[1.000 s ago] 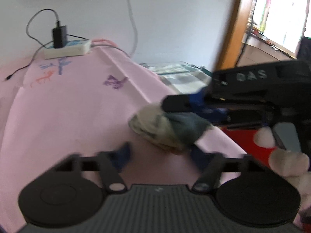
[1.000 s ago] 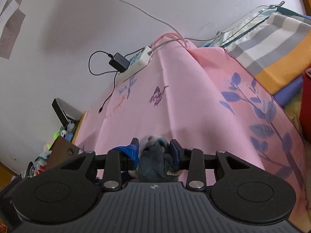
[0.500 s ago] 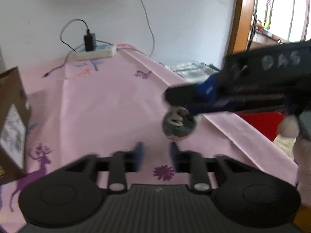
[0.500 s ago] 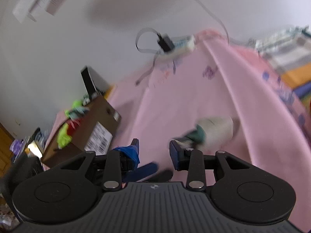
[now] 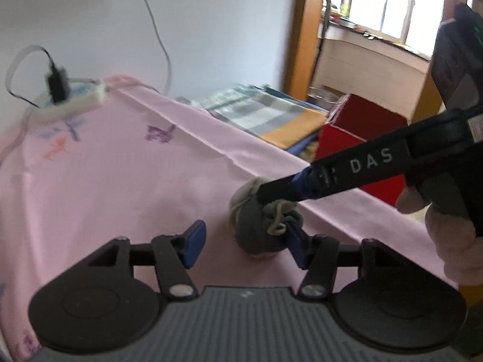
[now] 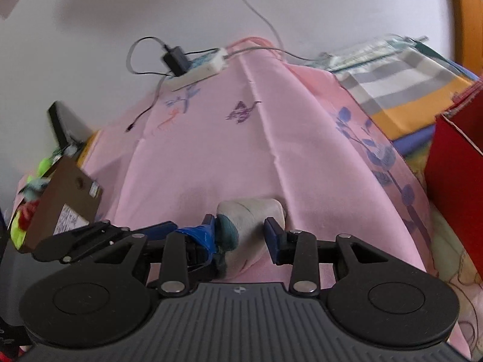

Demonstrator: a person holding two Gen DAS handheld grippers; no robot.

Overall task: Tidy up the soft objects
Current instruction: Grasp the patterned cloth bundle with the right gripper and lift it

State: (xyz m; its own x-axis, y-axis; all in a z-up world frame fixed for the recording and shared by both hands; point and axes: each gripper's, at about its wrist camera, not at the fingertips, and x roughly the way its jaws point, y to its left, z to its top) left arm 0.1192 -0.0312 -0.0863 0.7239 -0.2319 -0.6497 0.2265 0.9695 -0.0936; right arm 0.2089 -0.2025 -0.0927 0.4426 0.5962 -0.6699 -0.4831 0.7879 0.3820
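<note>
A rolled grey and cream sock bundle (image 5: 259, 226) lies on the pink cloth (image 5: 120, 181). My left gripper (image 5: 244, 244) is open, and the bundle sits between its fingers, against the right one. My right gripper (image 6: 241, 235) is open around the same bundle (image 6: 250, 220), which lies between its blue pads. In the left wrist view the right gripper's finger (image 5: 332, 175) reaches in from the right and rests on top of the bundle.
A brown cardboard box (image 6: 57, 208) with bright soft items stands at the left. A white power strip (image 6: 199, 69) with a charger and cables lies at the far edge. Folded striped blankets (image 6: 401, 90) and a red box (image 6: 455, 175) are at the right.
The right gripper was shut on the sock bundle a second ago; it opened and the bundle now lies on the cloth. The left gripper has moved in around it from the near side.
</note>
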